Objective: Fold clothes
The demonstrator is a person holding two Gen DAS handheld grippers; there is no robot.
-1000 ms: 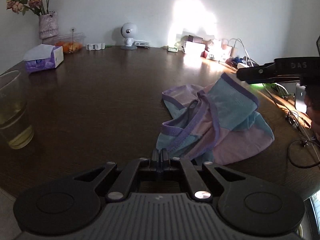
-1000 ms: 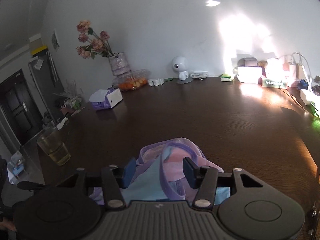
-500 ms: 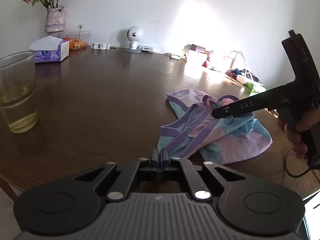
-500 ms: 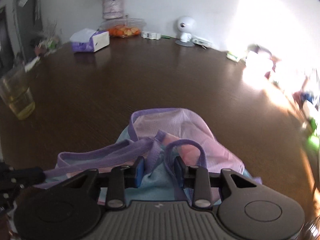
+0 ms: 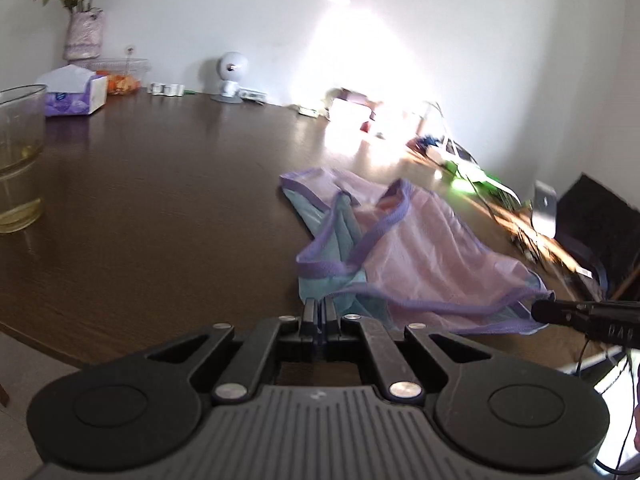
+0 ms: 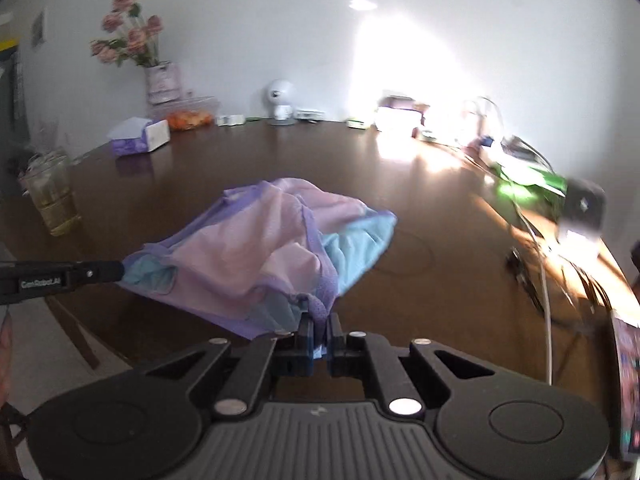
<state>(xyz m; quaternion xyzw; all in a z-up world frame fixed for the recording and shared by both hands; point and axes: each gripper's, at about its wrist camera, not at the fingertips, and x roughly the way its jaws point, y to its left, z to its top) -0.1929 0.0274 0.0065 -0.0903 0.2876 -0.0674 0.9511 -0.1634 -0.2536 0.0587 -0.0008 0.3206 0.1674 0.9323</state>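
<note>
A pink and light-blue garment (image 5: 420,248) with purple trim lay stretched over the near right part of a dark wooden table (image 5: 160,184), pinched at two of its near corners. The left gripper (image 5: 319,312) had its jaws pressed together on a blue corner with purple edging at the near edge of the cloth. The right gripper (image 6: 319,330) was clamped on a bunched purple hem with blue fabric beneath it, a narrow gap remaining between its fingers, filled with cloth. Seen from the left wrist, the right gripper's black tip met the garment's far right corner at the frame's right side. Seen from the right wrist, the left gripper's finger reached in from the left to the cloth's blue corner.

A glass (image 5: 18,156) holding a little yellowish liquid stood at the table's left side, well apart from the garment. Along the far edge sat a tissue box (image 5: 74,94), a vase of pink flowers (image 6: 160,80), a clear container of orange items (image 6: 188,114) and a small white round camera (image 5: 232,76). Cables and small devices (image 6: 532,176) cluttered the sunlit right side of the table.
</note>
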